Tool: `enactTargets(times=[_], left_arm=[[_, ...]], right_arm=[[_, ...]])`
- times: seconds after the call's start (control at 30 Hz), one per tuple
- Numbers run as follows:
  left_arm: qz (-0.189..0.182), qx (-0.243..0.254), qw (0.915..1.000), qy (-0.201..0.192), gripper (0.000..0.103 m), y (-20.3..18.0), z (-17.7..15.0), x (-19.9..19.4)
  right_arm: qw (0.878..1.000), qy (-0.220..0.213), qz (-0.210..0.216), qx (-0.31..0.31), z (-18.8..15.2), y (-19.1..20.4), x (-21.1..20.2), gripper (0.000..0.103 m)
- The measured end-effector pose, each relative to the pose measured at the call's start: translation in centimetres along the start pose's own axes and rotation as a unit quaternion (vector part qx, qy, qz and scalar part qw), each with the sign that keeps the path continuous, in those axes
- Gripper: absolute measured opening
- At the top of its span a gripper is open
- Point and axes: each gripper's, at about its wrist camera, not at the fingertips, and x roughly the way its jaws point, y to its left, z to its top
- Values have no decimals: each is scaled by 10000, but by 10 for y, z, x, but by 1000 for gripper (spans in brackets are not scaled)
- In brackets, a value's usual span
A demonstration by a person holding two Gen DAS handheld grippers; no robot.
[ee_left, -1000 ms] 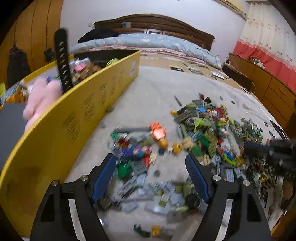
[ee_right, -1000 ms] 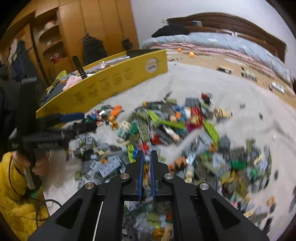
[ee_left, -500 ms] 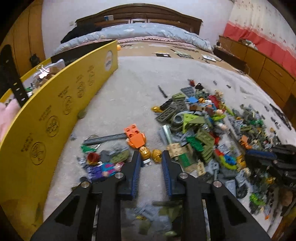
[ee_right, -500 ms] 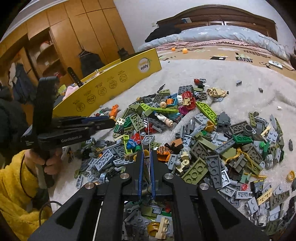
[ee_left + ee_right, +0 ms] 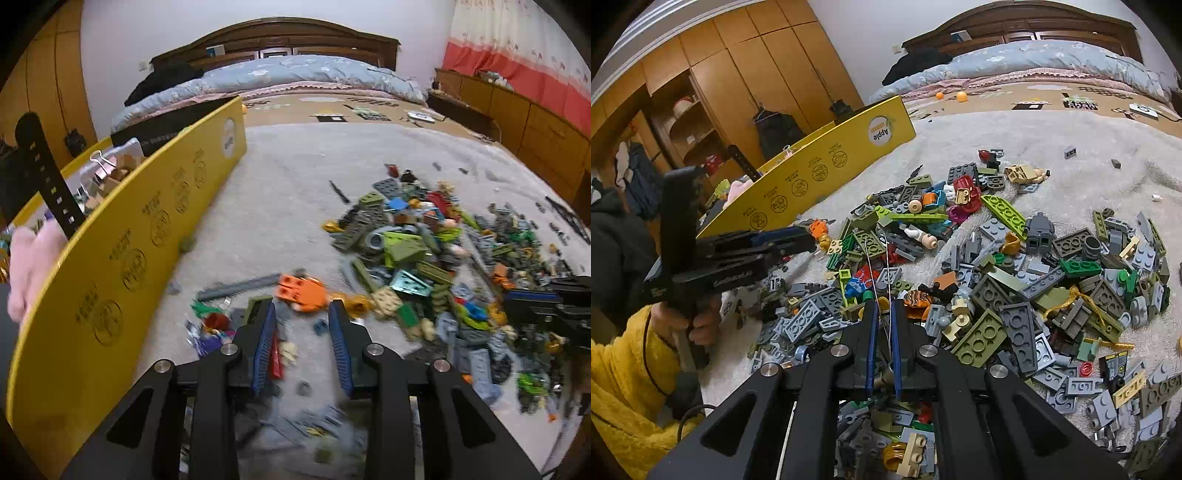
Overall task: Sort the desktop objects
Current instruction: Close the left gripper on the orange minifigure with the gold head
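Observation:
A heap of small building bricks (image 5: 417,254) (image 5: 997,280) covers the pale carpet. My left gripper (image 5: 302,308) hovers low at the heap's left fringe, its jaws opening, a gap between the blue pads and nothing pressed. An orange brick (image 5: 301,291) lies just past its tips; a red bit (image 5: 275,356) lies by the left finger. My right gripper (image 5: 883,307) stands over the heap's near side, shut on a thin wire (image 5: 875,266) that sticks out forward. The right wrist view shows the left gripper (image 5: 809,240) from the side, held by a hand (image 5: 701,325) in a yellow sleeve.
A long yellow cardboard box (image 5: 147,236) (image 5: 812,173) stands left of the heap, holding a pink plush (image 5: 29,266), a black strap (image 5: 51,184) and small items. A bed (image 5: 295,74) lies behind, wooden wardrobes (image 5: 720,92) at left, drawers (image 5: 535,125) at right.
The left gripper's jaws closed from wide to narrow, then parted a little, while it slid forward up to the orange brick. The right gripper sank toward the heap and stayed shut.

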Motion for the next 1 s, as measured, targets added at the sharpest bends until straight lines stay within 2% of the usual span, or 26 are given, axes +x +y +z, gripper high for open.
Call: enactTargets(times=[0.1,0.17,0.23,0.3,0.47,0.67,0.87,1.0], left_arm=[[80,208,9997,43,31,1,5,5],[67,399,9992,62,37,-2,5,7],[122,579,9982,8,49,-6,4,7],[102,665,9977,-23,54,-10,3,7],[84,615,9981,-7,55,-11,1,7],[-123,-60,9999,-90,55,-6,-2,-2],[130,-179,9997,-81,56,-14,3,7],[249,-23,9996,-100,56,-23,3,9]], right_arm=[[10000,5,15,12,0,0,0,7],[10000,6,47,38,-1,-1,0,7],[9999,4,88,77,-1,-2,0,7],[9998,7,129,116,-1,-3,0,7],[9997,10,173,173,-1,-5,0,7],[9994,5,244,229,0,-7,0,7],[9994,3,257,238,0,-8,0,7],[9993,1,268,246,0,-8,0,7]])
